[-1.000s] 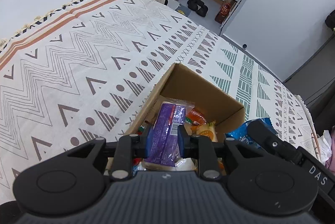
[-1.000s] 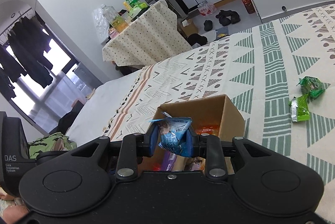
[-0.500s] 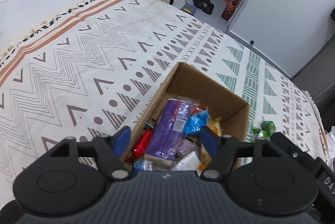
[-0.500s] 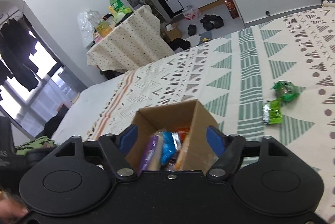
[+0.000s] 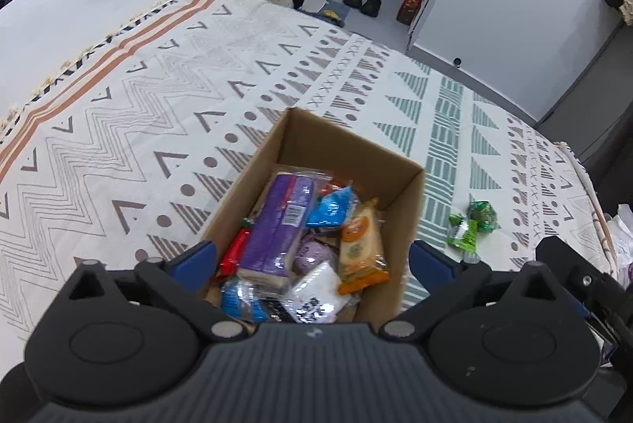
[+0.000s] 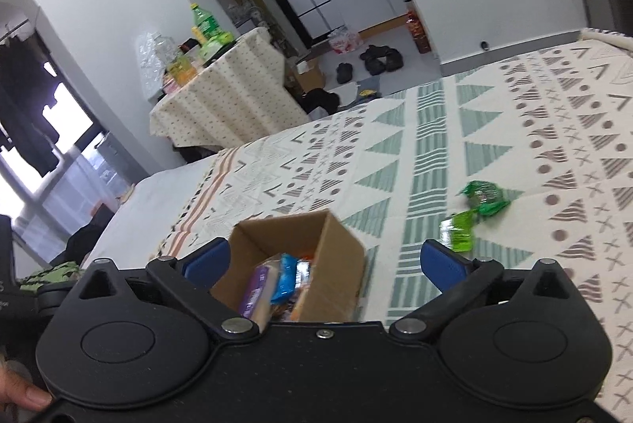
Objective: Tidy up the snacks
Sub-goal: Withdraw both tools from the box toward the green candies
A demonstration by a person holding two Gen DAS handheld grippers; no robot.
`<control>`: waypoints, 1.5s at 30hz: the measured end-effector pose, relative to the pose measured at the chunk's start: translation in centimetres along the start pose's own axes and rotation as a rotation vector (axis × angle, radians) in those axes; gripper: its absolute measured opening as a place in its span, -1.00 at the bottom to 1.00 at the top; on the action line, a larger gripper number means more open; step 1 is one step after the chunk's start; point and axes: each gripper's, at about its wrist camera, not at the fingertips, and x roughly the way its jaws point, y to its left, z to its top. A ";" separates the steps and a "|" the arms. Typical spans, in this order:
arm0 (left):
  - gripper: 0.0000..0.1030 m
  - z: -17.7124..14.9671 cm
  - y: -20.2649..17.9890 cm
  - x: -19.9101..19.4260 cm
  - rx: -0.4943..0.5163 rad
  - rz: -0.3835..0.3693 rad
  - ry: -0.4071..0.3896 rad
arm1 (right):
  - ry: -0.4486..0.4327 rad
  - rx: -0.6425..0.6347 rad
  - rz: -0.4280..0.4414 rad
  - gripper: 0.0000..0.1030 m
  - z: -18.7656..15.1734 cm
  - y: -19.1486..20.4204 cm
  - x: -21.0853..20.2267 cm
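**Two green packets left outside the box, ahead-right of both grippers**

Both the left gripper [image 5: 312,258] and the right gripper [image 6: 322,260] have just been opening; the jaws are spread wide, nothing between them. The cardboard box [image 5: 348,142] is seen just beyond both, filled with snacks. Two green packets [image 6: 476,209], touching each other, lie on the bedspread [image 5: 118,130] ahead and to the right, near the right gripper's right finger. The right hand is judged nearer.

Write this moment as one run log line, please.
left claw: open, just opened, empty | right claw: same | box: snacks inside | green packets: on bedspread
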 end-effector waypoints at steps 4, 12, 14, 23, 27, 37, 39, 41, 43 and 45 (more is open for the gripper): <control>1.00 -0.3 -1.2 -0.9 -0.001 -0.043 -0.035 | -0.011 0.009 -0.012 1.00 0.6 -1.3 -0.9; 1.00 -0.6 -4.7 -1.8 0.062 -0.069 -0.062 | -0.061 0.015 -0.035 1.00 1.7 -3.2 -2.9; 1.00 -0.8 -5.6 -1.9 0.082 -0.075 -0.063 | -0.068 0.017 -0.037 1.00 2.1 -3.7 -3.3; 1.00 -1.4 -8.7 -1.5 0.121 -0.079 -0.065 | -0.064 0.045 -0.058 1.00 2.8 -6.4 -4.4; 1.00 -1.6 -10.1 -1.0 0.147 -0.084 -0.070 | -0.057 0.053 -0.062 1.00 2.9 -7.3 -4.6; 1.00 -1.8 -13.2 1.1 0.181 -0.111 -0.053 | -0.050 0.059 -0.077 1.00 3.5 -9.2 -4.7; 1.00 -1.7 -13.7 1.7 0.183 -0.114 -0.046 | -0.051 0.064 -0.088 1.00 3.5 -9.8 -4.7; 1.00 -1.7 -14.0 2.4 0.184 -0.117 -0.037 | -0.049 0.076 -0.095 1.00 3.5 -10.3 -4.5; 1.00 -1.6 -14.3 3.1 0.182 -0.123 -0.026 | -0.049 0.094 -0.101 1.00 3.5 -10.8 -4.4; 1.00 -1.5 -14.6 3.7 0.185 -0.120 -0.024 | -0.045 0.103 -0.109 1.00 3.4 -11.2 -4.1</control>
